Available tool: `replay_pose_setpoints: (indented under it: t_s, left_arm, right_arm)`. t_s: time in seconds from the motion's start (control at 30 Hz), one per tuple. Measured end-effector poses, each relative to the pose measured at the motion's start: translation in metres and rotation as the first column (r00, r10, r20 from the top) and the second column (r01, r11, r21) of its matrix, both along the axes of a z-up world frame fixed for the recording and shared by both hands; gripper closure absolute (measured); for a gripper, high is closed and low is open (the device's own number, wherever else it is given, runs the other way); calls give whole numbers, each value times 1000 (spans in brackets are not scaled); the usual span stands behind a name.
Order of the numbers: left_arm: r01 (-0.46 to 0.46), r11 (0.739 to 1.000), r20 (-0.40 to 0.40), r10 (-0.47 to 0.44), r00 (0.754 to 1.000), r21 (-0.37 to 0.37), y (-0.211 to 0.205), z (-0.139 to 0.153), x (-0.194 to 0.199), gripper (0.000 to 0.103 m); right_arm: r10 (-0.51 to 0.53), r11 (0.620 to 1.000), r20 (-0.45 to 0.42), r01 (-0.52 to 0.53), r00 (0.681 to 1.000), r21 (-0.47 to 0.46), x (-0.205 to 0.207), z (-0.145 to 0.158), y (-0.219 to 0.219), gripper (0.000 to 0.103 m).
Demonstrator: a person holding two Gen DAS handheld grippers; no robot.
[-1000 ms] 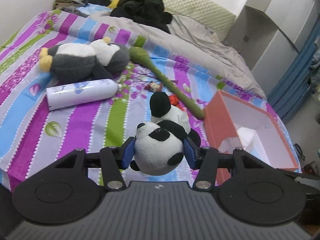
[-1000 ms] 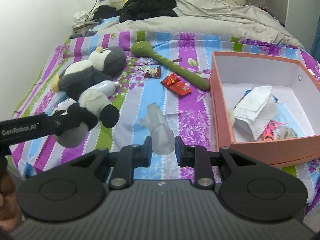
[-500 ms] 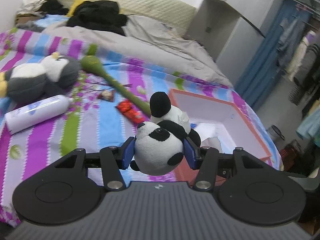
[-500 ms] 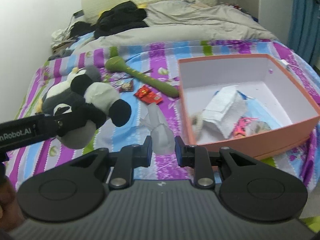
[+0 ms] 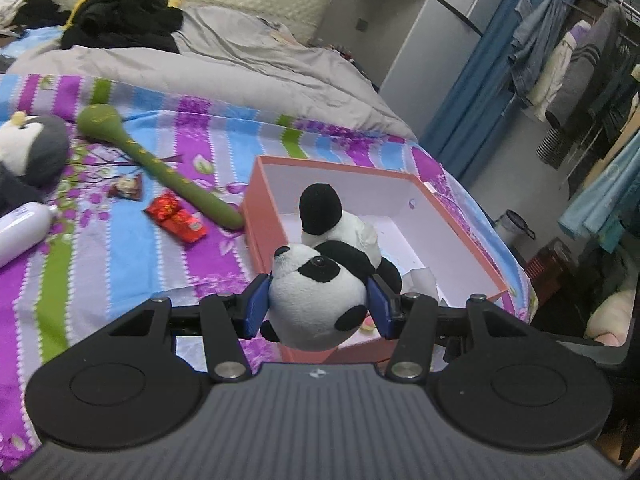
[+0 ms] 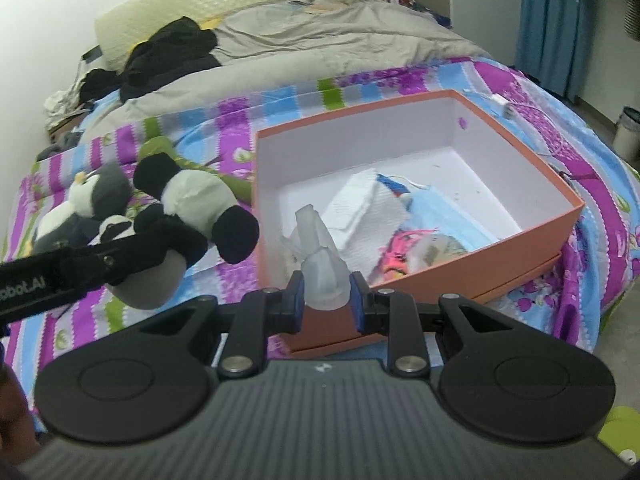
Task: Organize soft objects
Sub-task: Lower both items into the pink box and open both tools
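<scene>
Claws: left claw (image 5: 318, 312) grips 1 panda plush (image 5: 320, 300), right claw (image 6: 326, 300) pinches 1 translucent, maybe silicone, piece (image 6: 320, 268) by 1 box (image 6: 520, 248).

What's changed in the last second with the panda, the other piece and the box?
Both grippers swung from over the bedspread toward the orange box. The left gripper brought the panda to the box's near corner; the right gripper brought the translucent piece to its near wall. Both grips unchanged; nothing released.

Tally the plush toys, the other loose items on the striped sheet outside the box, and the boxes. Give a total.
Plush toys: 2, the panda and the grey penguin.
Other loose items: 4, green stick, red packet, small wrapper, white bottle.
Boxes: 1, orange.
Total: 7
</scene>
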State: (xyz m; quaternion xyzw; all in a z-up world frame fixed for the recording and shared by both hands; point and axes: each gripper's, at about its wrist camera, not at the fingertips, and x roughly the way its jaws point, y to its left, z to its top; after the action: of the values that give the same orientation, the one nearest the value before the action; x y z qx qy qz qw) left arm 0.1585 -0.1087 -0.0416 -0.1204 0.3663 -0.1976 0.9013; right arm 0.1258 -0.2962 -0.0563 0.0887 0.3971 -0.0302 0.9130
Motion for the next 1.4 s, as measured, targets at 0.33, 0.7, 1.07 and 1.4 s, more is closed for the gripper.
replay_pose_setpoints:
  t_s: [0.33,0.7,1.07,1.4]
  left_arm:
    - [53,998,-77,-51,996,27,-50,-27,77,45]
    - [128,991,-182,-117,976,49,-106,-68,143,45]
    - [146,982,-200,-121,972,117,-134,-79,168,39]
    - [134,983,-146,-116,983,123,-128,-55,143,39]
  right_arm:
    - [-39,999,-37,39,999,7,50,-15,-46,76]
    - [-101,995,-112,103,989,15,104,-50,-103,73]
    - [-115,993,-161,120,980,21,124,-70,-126,59]
    - [-104,994,-121,108,987,27,105,-55,-124,54]
